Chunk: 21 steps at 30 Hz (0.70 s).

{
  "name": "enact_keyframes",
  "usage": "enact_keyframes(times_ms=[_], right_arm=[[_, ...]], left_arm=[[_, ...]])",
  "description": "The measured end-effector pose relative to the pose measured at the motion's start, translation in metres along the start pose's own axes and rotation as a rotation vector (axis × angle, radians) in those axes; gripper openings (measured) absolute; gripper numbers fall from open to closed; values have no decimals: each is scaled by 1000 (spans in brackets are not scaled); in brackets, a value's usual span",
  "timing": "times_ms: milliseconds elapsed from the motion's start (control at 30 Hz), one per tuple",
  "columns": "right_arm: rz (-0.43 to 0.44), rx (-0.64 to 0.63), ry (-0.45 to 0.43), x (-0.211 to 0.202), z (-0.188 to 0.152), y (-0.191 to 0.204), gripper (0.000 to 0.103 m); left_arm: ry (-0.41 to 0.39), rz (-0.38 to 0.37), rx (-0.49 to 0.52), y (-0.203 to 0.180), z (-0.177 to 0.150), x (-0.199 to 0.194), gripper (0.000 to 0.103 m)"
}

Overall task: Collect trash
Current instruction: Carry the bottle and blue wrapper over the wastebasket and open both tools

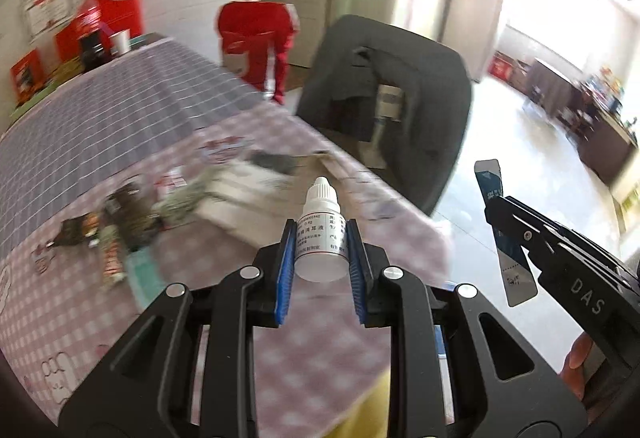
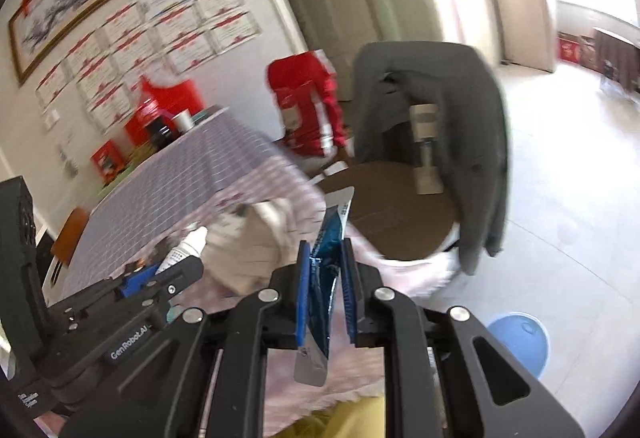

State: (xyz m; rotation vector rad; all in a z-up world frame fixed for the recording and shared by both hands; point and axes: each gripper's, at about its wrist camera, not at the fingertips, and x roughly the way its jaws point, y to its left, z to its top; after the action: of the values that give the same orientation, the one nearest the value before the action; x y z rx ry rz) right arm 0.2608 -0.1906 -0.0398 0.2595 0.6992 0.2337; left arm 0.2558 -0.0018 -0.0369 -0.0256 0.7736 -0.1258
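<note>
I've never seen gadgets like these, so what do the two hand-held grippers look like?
Both the left gripper and right gripper are matte black linkage frames with silver rivets and two blue ribbed pads. White lettering marks their sides. No cables or sleeves are visible.

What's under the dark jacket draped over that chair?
Under the dark jacket a round brown seat and a pale, taped-looking back post show. The rest of the chair back is covered by the jacket.
</note>
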Motion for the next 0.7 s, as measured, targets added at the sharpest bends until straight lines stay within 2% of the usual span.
enact_keyframes(times_ms=[300,700], right_arm=[[-171,146,-21,-29,-11,-103,15],[-398,340,15,-68,-54,-222,15]], left_arm=[[48,-125,163,-104,-1,24,25],[218,-307,377,-239,-40,78,25]])
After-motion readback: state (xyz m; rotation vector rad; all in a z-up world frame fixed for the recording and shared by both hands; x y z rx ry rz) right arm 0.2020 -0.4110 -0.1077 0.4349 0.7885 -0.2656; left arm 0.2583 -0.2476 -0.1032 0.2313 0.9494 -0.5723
